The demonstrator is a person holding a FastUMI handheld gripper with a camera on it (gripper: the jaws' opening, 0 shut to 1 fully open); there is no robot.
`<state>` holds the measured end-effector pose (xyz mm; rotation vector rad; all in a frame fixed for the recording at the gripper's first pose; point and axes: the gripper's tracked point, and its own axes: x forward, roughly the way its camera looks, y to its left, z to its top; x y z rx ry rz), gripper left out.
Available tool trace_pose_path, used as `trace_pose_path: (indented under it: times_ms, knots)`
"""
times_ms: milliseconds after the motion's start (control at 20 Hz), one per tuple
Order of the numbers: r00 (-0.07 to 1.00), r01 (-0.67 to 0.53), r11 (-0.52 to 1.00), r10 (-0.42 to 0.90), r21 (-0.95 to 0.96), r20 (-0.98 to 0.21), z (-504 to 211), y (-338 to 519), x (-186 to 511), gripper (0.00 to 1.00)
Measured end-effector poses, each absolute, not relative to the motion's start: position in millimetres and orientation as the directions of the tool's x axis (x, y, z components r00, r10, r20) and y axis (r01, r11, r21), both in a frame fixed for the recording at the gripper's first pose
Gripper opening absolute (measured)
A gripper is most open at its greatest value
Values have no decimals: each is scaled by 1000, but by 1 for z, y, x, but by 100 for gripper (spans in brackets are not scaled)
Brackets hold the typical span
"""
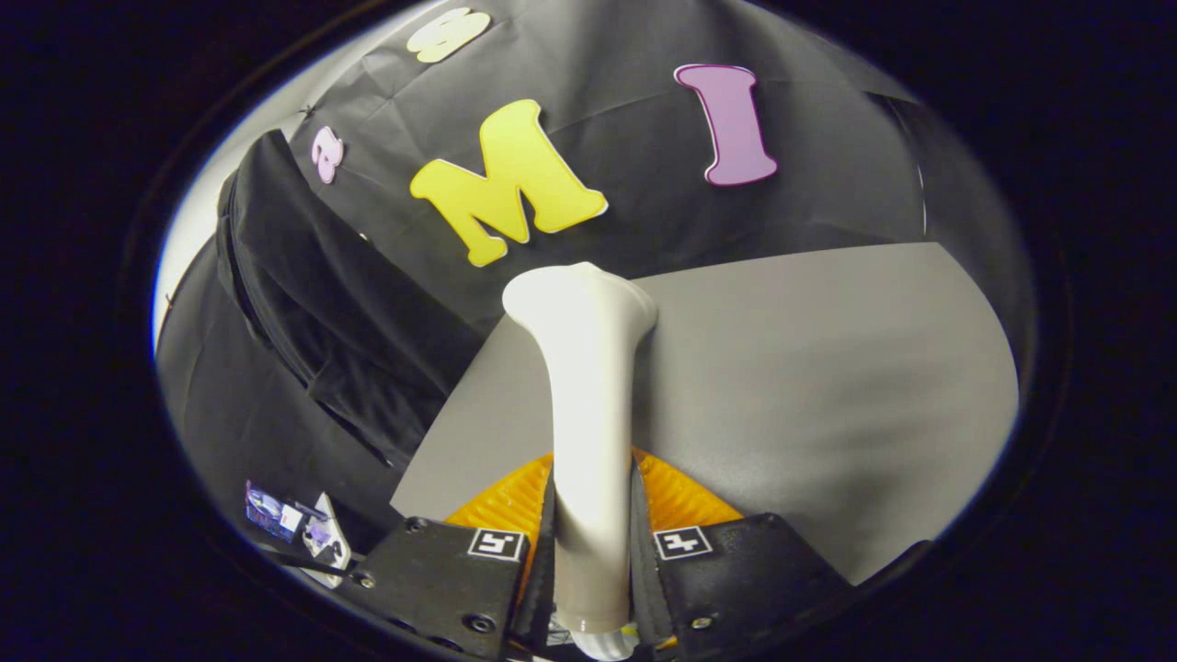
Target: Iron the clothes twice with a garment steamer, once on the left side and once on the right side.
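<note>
Both fingers point(552, 542) clamp the handle of the white plastic garment steamer point(588, 405), its long axis running straight ahead. The black hanging garment point(322, 313) lies beyond, off to the left of the steamer's head and apart from it.

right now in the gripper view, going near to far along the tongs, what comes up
tongs shut on the steamer handle → steamer head beyond them → grey table → black cloth wall; black garment hangs off to the side
</note>
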<state>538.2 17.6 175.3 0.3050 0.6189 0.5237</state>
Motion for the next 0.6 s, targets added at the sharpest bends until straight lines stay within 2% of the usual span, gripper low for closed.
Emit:
trace_pose_path:
  times_ms: [300,600]
  knots:
    - [749,-344,841,514,417,-419,187,10,533,37]
    - [827,-394,851,493,347,-269,237,27,486,37]
